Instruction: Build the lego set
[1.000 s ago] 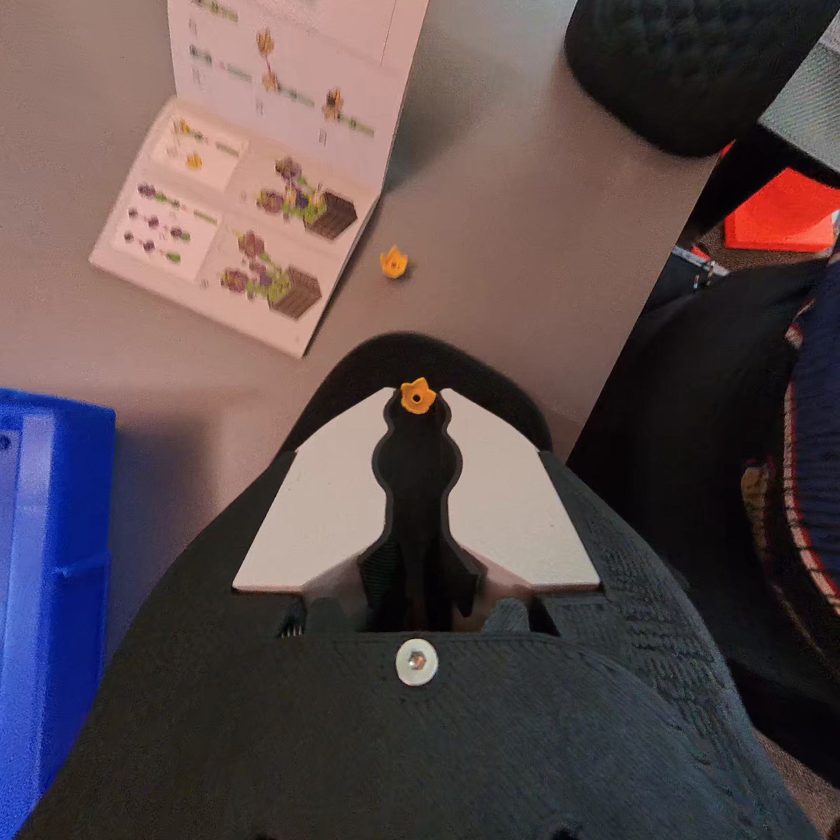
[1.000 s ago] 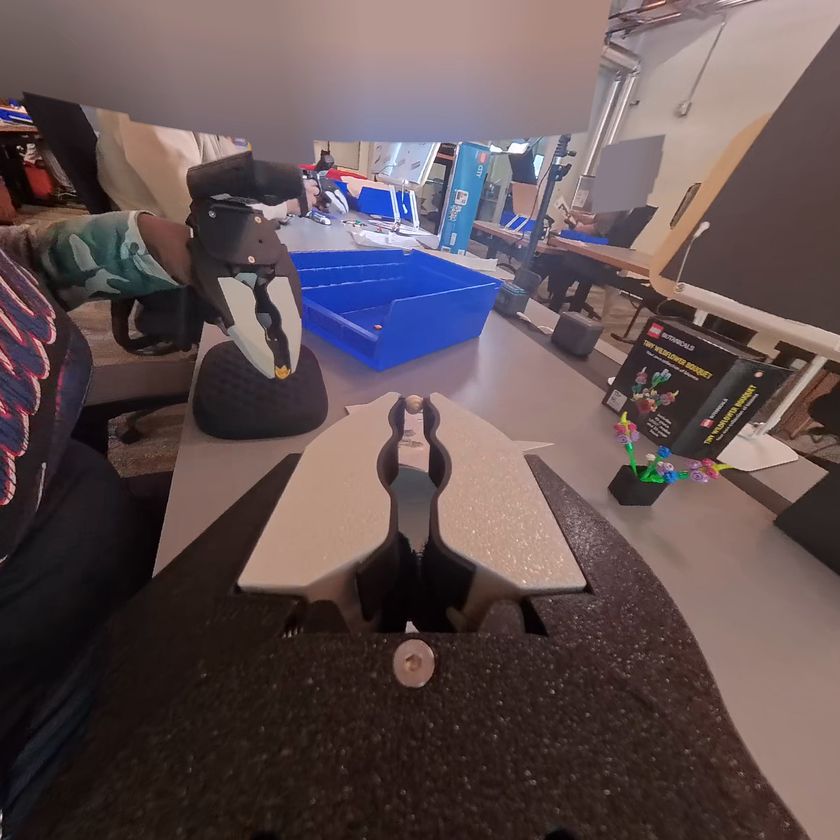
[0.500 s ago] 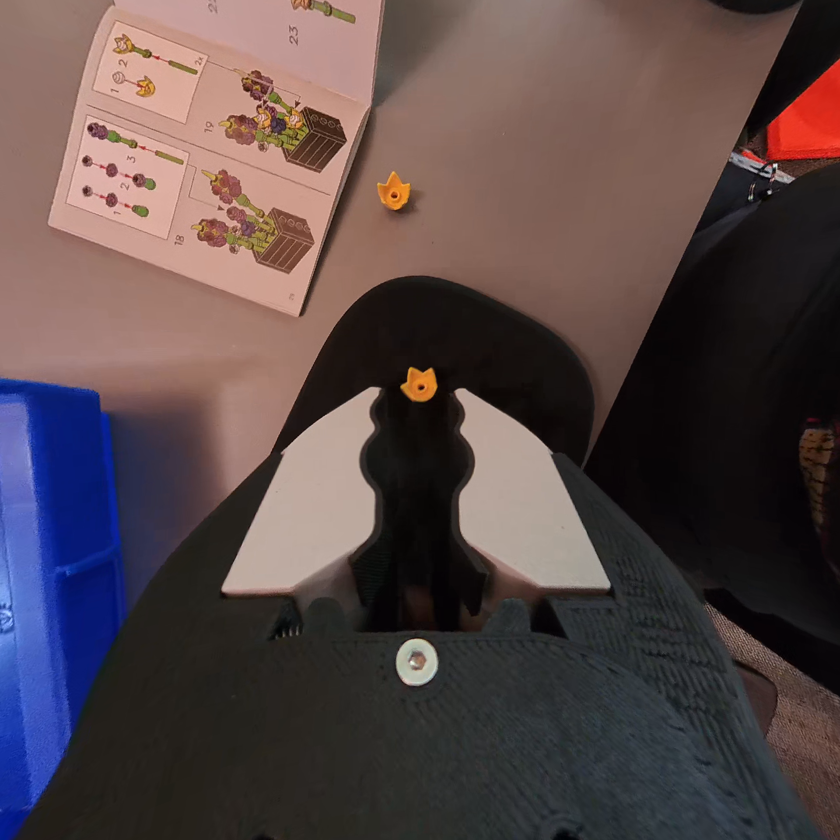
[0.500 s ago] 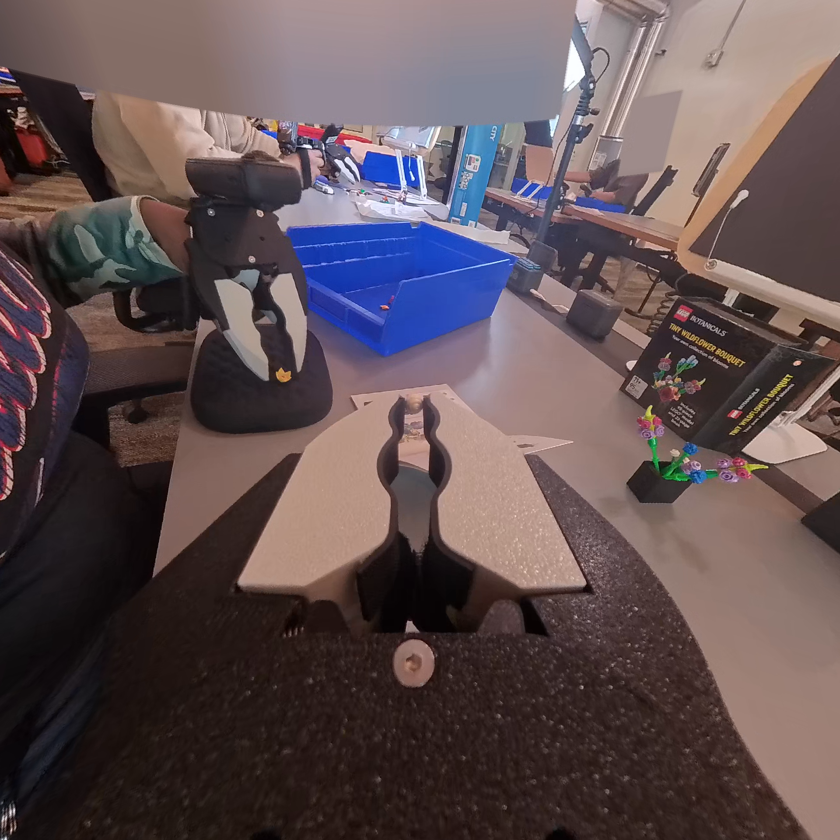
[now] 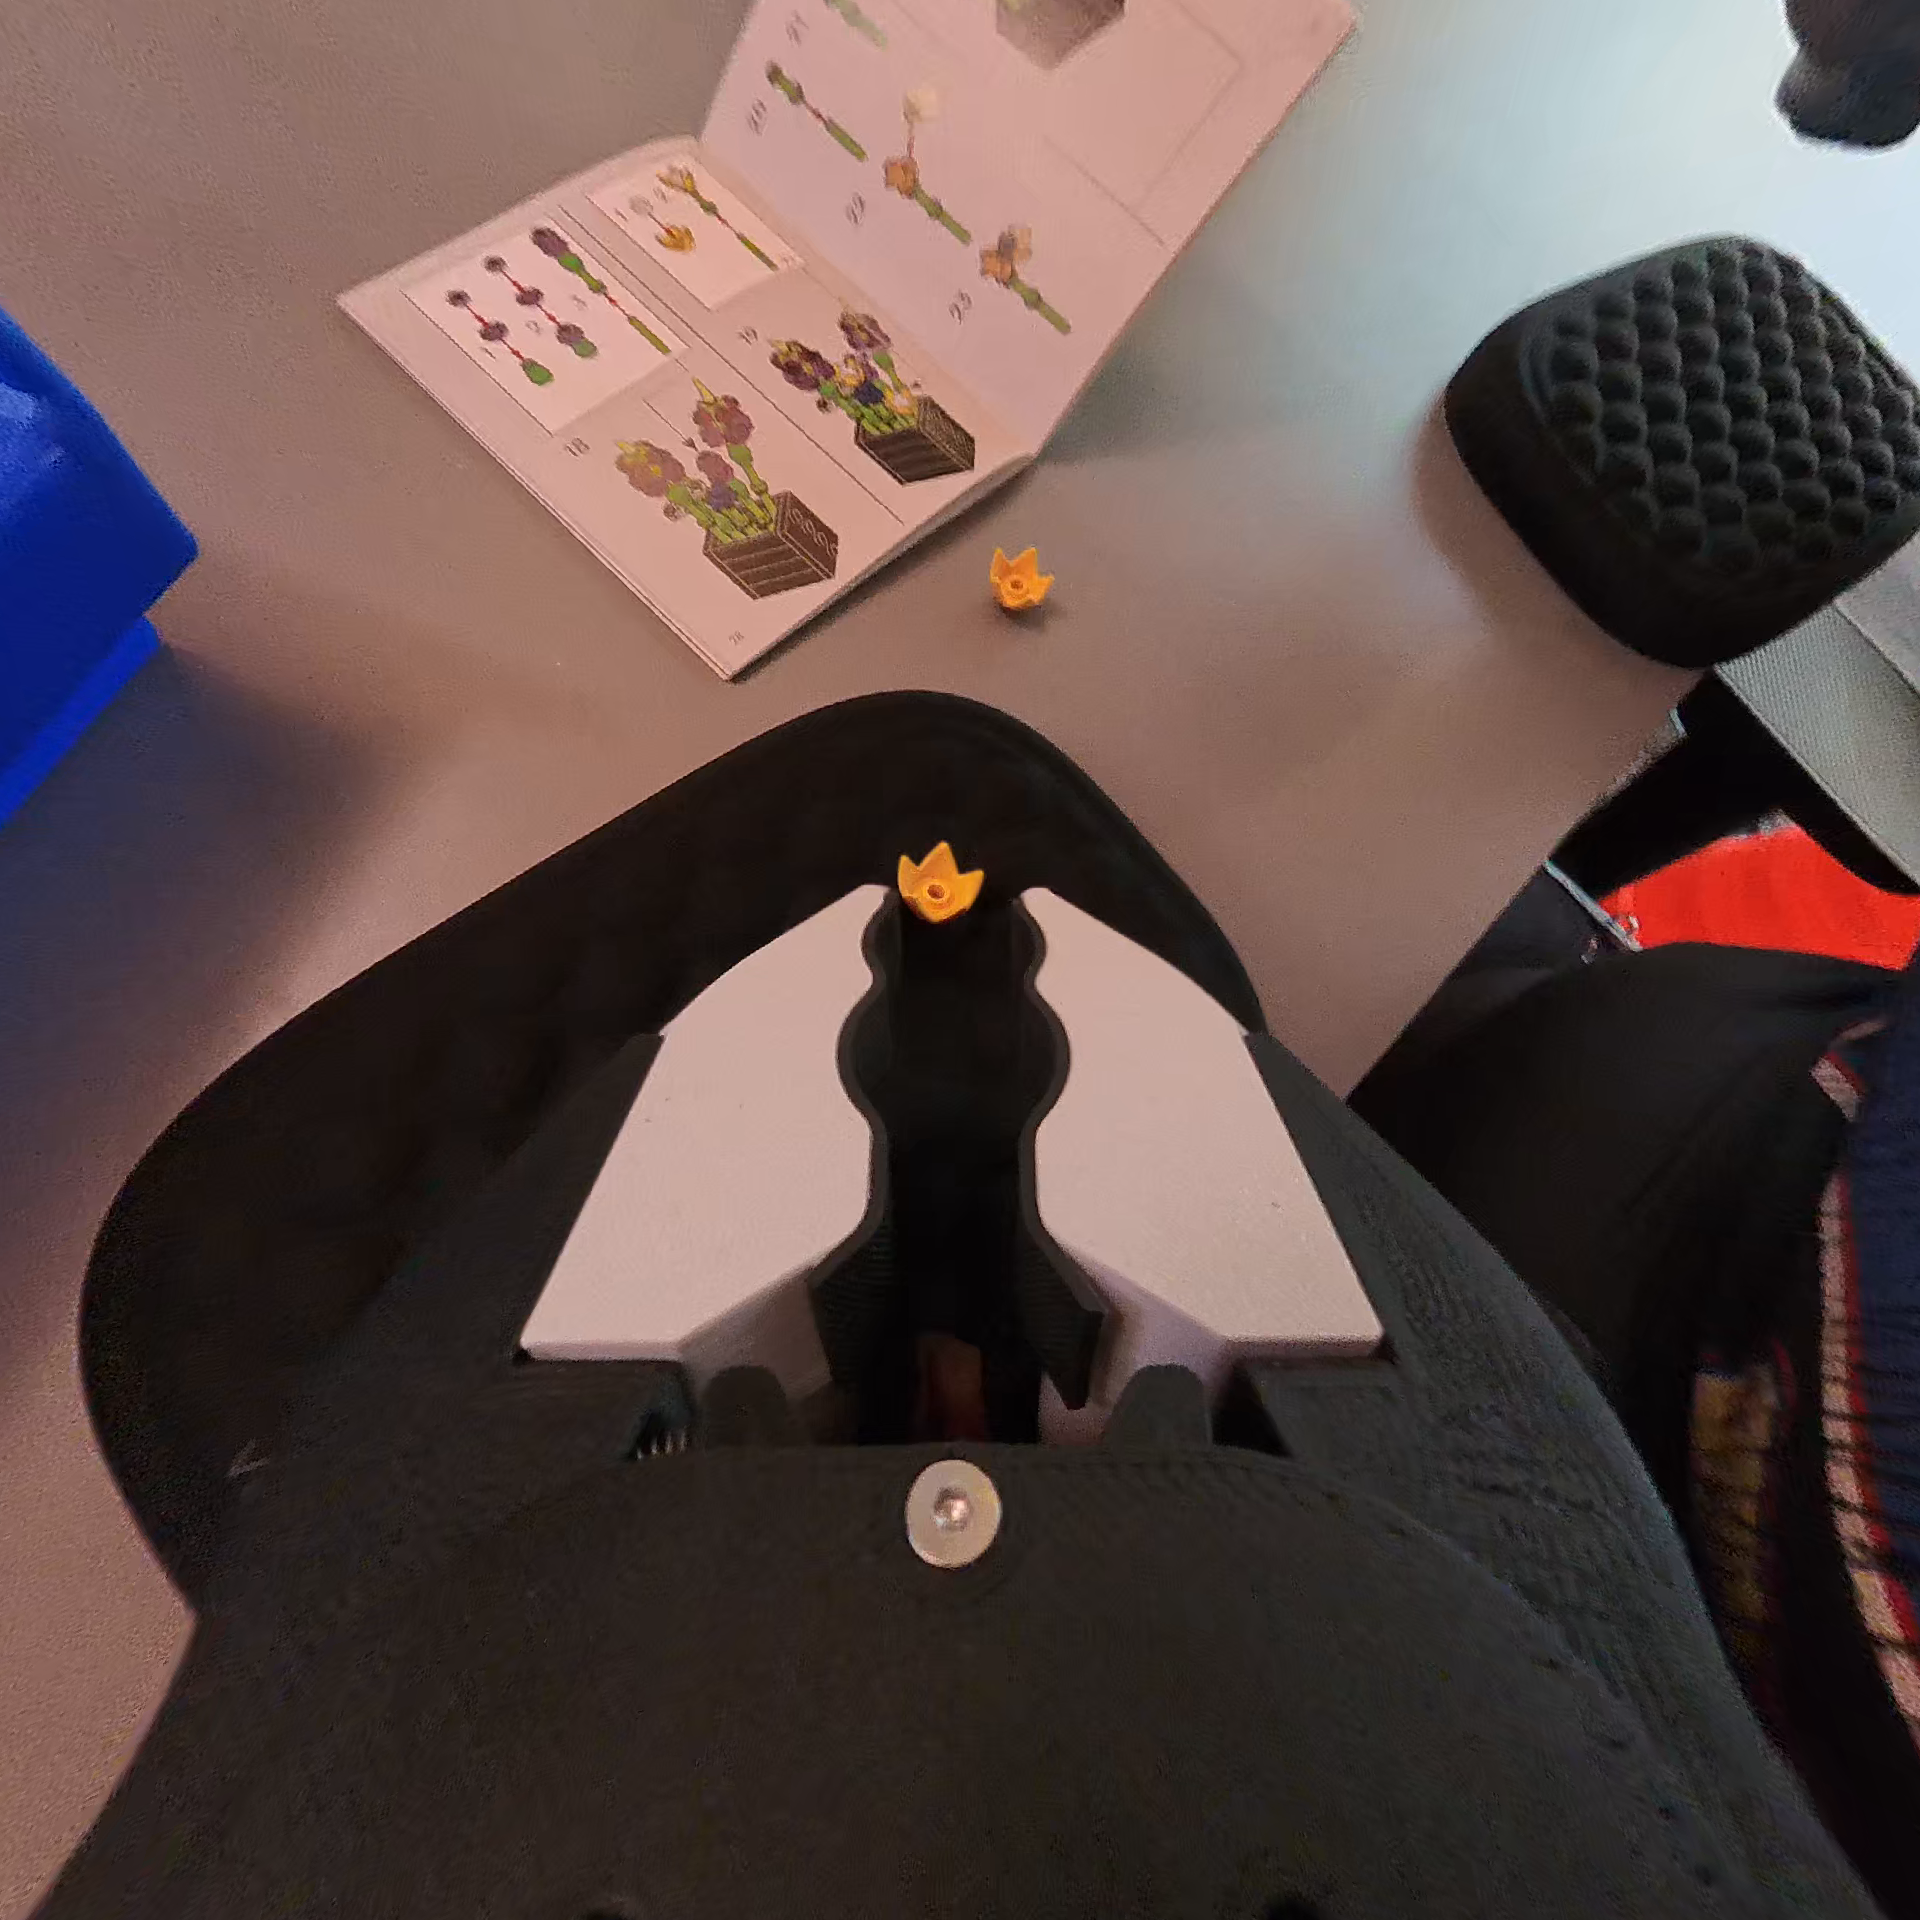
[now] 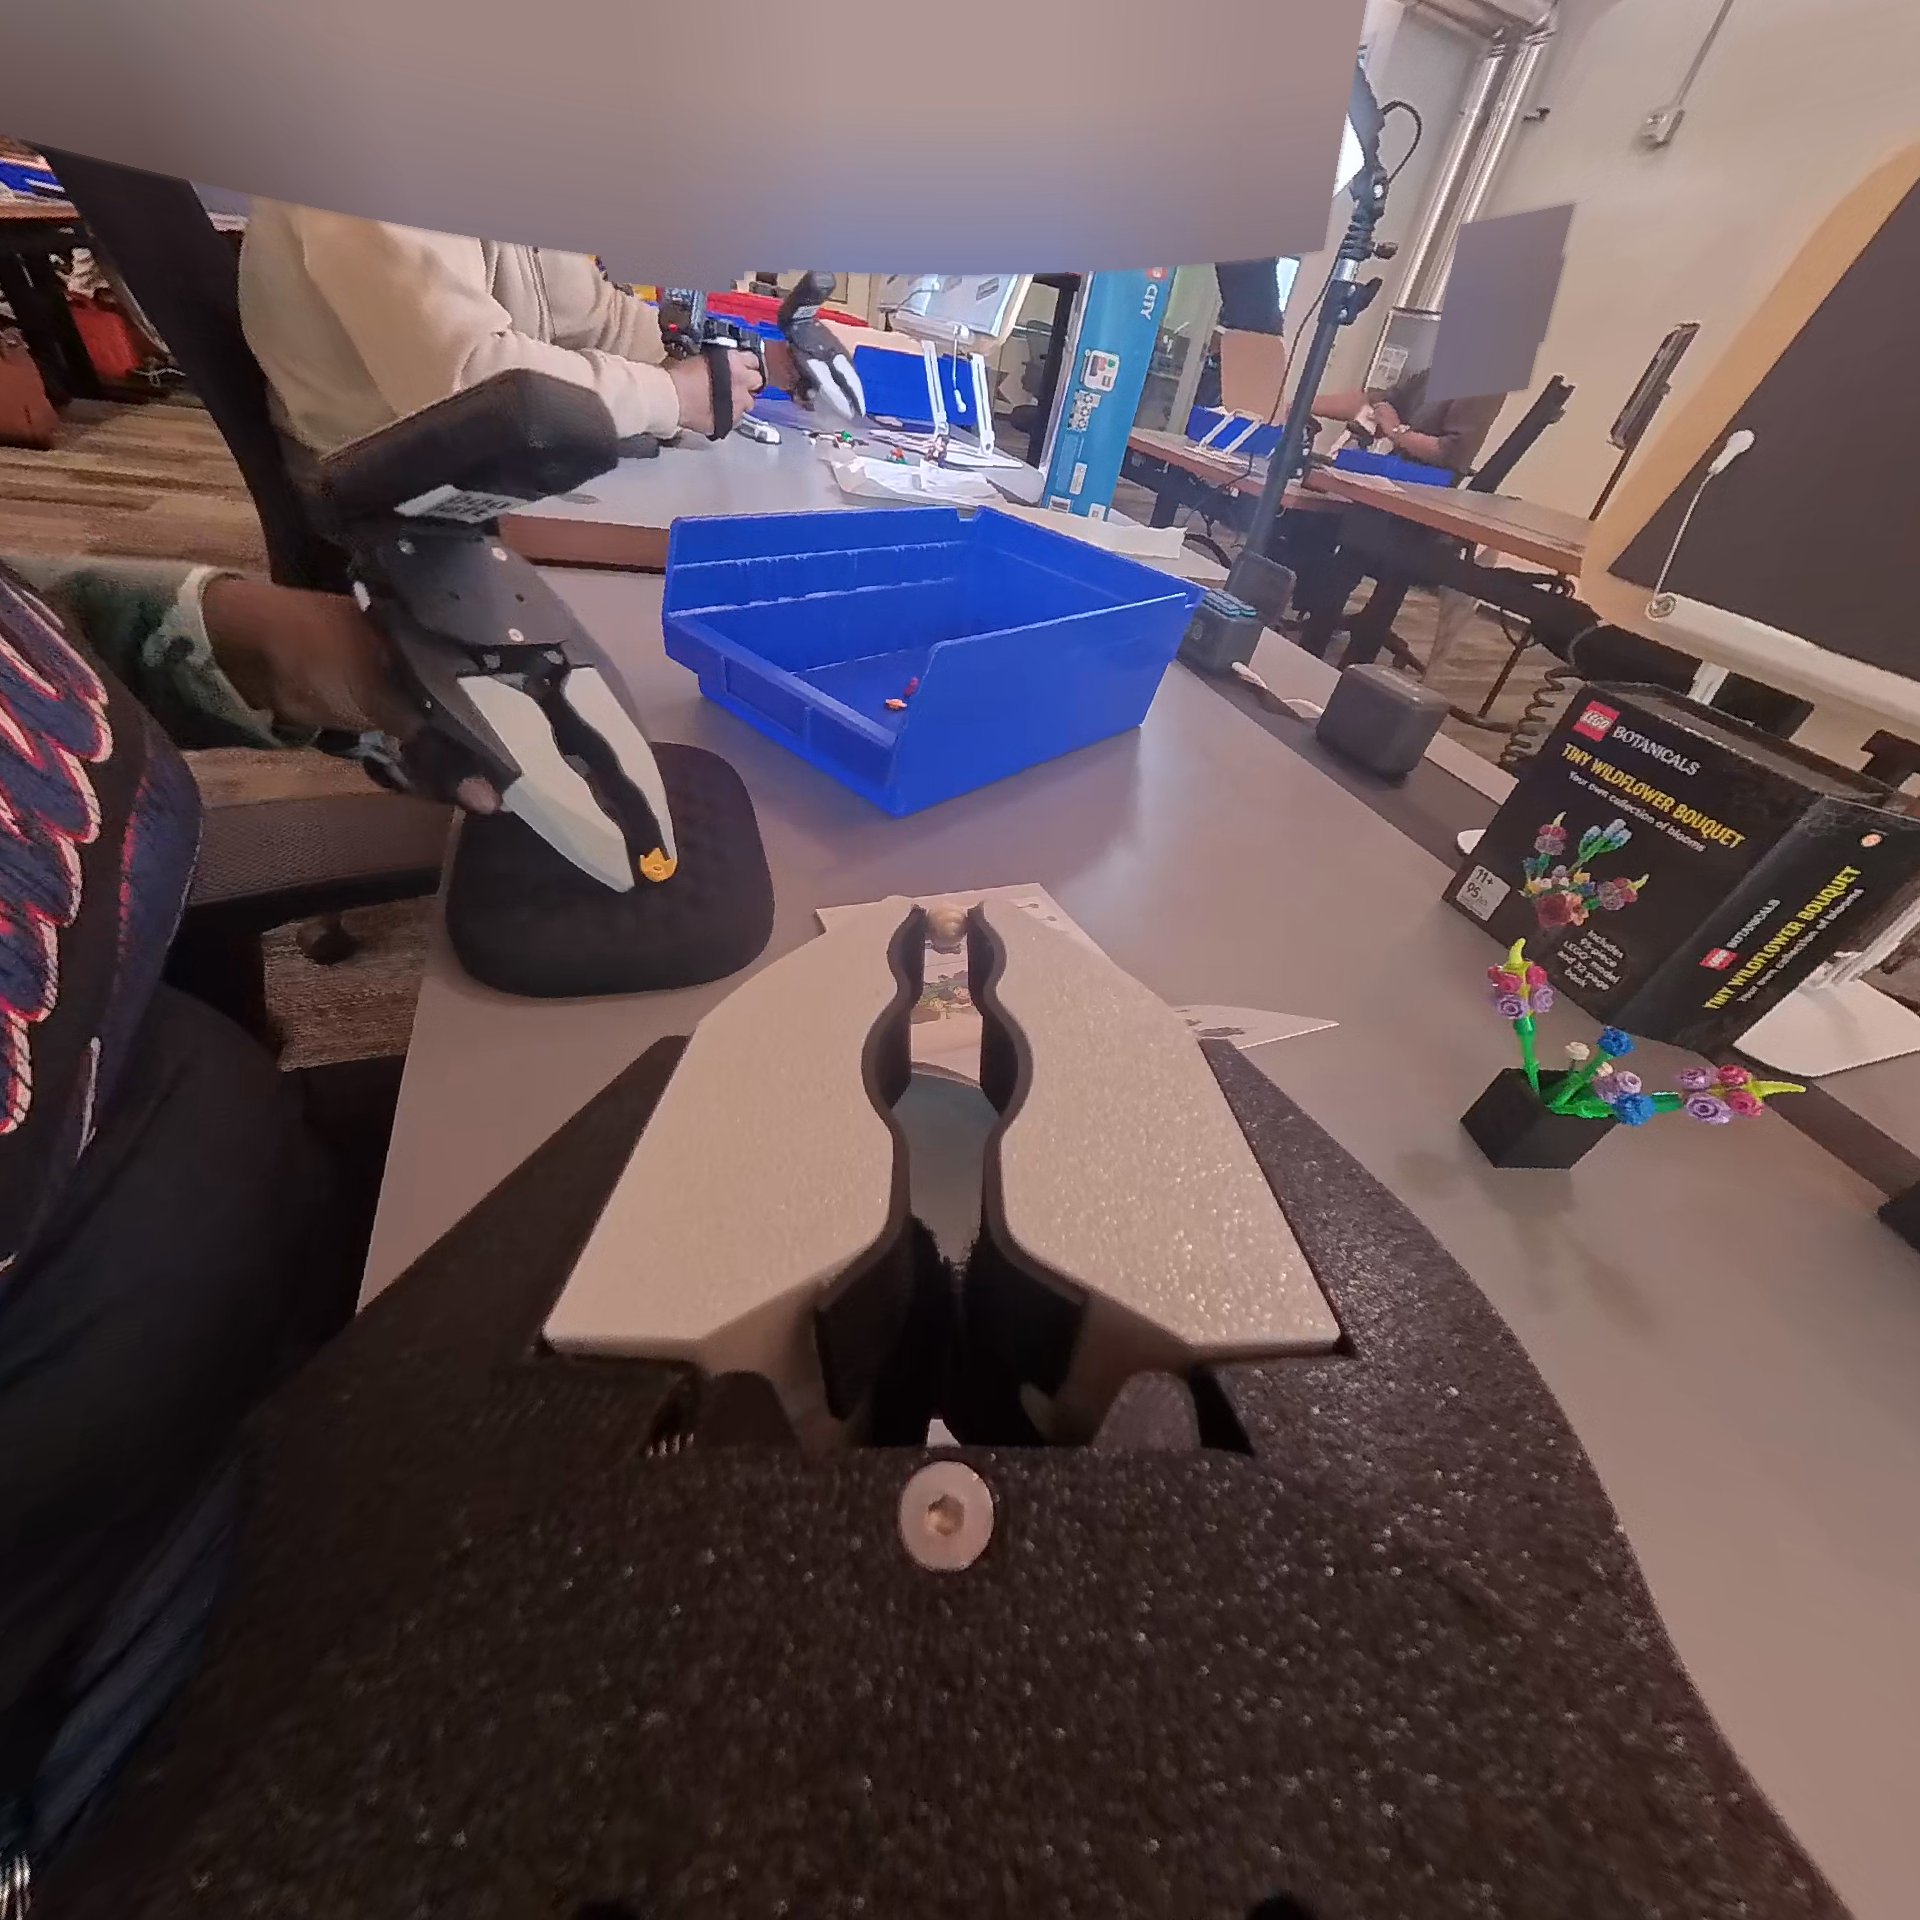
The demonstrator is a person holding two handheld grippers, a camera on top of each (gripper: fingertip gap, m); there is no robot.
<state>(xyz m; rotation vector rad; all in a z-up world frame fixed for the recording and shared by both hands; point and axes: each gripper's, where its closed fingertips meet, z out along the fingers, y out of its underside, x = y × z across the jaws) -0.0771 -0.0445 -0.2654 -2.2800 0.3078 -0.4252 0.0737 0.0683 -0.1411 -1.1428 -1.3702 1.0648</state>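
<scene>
My left gripper (image 5: 940, 896) is shut on a small orange flower piece (image 5: 939, 883) and points down over a black padded rest (image 5: 935, 769). It also shows in the right wrist view (image 6: 649, 868), tips near the black rest (image 6: 613, 883). A second orange flower piece (image 5: 1018, 579) lies on the grey table beside the open instruction booklet (image 5: 831, 312). My right gripper (image 6: 947, 920) is shut on a small cream round piece (image 6: 947, 922), held above the table. A black pot with built flowers (image 6: 1558, 1101) stands at the right.
A blue bin (image 6: 925, 655) with a few small pieces stands at the back of the table; its corner shows at the left (image 5: 62, 561). The set's black box (image 6: 1662, 883) is at the right. A second black padded rest (image 5: 1704, 447) is near the table edge. People work at tables behind. The grippers' ends are close to 25 centimetres from one another.
The left gripper has swung with its orange piece; the booklet and loose flower now lie further right and ahead of it. In the right wrist view it tilts more towards my right gripper. Both stay shut.
</scene>
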